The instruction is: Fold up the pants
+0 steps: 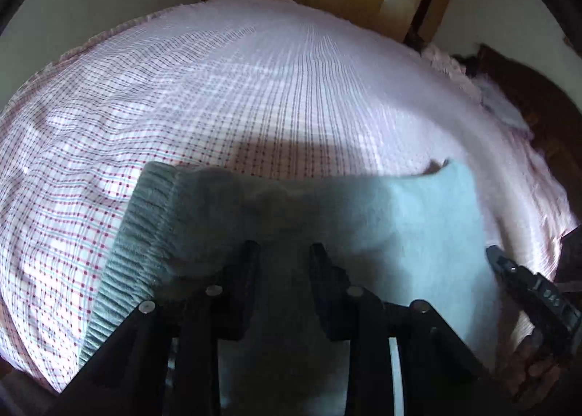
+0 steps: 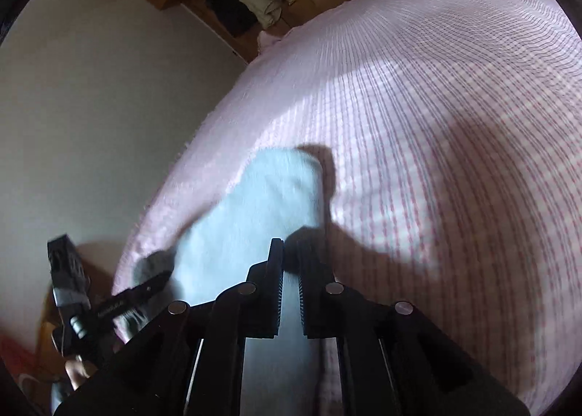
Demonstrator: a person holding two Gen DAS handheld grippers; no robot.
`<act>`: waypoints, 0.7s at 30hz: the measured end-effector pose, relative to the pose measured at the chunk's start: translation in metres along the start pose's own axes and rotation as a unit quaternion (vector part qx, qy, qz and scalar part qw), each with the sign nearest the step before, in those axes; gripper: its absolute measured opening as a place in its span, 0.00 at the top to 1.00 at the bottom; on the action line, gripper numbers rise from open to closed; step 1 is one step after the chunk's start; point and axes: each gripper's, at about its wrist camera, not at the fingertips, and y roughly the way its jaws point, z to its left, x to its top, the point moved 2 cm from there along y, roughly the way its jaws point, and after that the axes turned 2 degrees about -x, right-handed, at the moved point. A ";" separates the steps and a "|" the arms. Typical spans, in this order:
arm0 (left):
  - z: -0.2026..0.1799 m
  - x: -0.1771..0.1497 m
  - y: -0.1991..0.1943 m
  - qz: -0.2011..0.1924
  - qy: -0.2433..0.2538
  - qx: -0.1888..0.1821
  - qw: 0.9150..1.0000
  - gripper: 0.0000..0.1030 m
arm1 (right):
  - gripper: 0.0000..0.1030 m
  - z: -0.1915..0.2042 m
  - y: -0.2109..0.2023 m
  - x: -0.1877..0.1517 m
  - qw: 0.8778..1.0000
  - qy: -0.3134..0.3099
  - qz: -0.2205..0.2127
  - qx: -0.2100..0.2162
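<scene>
Left gripper (image 1: 283, 252) nearest, jaws part open over the pants (image 1: 418, 219), nothing visibly pinched. Right gripper (image 2: 289, 248) clenched, seemingly empty. Pants lie folded on the checked bed (image 1: 254, 88), waistband (image 1: 142, 234) at one end. Judged late in folding; next: pinch an edge cleanly. Count: one pants, two grippers.

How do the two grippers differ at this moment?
The left gripper has its jaws apart, with the pants showing through the gap. The right gripper is shut, its pads almost meeting. The left points at the dark, shaded part near the ribbed waistband; the right sits over the pale, sunlit part. Both are black and hang over the checked bedsheet.
</scene>
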 end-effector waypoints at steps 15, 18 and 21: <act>0.009 -0.010 -0.032 -0.007 -0.031 -0.041 0.999 0.68 | 0.66 -0.018 -0.014 -0.007 0.998 -0.008 0.061 0.030; 0.007 -0.011 -0.032 -0.007 -0.028 -0.040 0.999 0.68 | 0.66 -0.017 -0.004 -0.011 0.995 -0.009 0.080 0.064; 0.004 -0.011 -0.030 -0.006 -0.017 -0.040 0.999 0.68 | 0.66 -0.015 0.009 -0.003 0.994 0.002 0.083 0.068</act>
